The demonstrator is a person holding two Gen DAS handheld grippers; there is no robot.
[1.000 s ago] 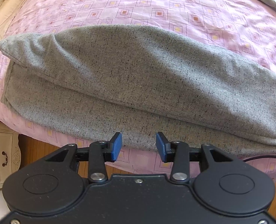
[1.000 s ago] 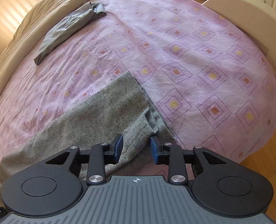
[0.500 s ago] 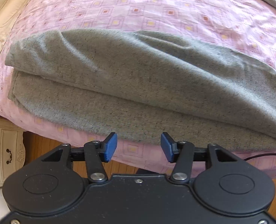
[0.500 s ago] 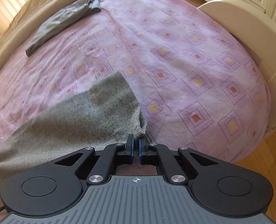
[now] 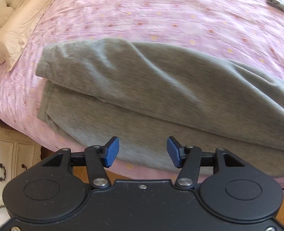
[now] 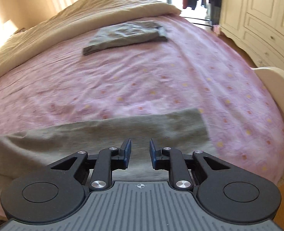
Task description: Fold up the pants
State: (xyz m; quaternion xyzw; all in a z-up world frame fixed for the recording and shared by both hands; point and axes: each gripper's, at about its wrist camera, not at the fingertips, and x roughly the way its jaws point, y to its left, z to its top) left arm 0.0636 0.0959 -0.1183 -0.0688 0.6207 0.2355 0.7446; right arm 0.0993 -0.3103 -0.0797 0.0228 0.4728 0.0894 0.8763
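Both my grippers, left (image 5: 143, 152) and right (image 6: 140, 154), are released and empty above the near edge of the pants (image 5: 161, 88), which lie folded lengthwise along the bed's (image 5: 161, 15) near side.

pants (image 5: 161, 88) motion-blurred, right end cropped
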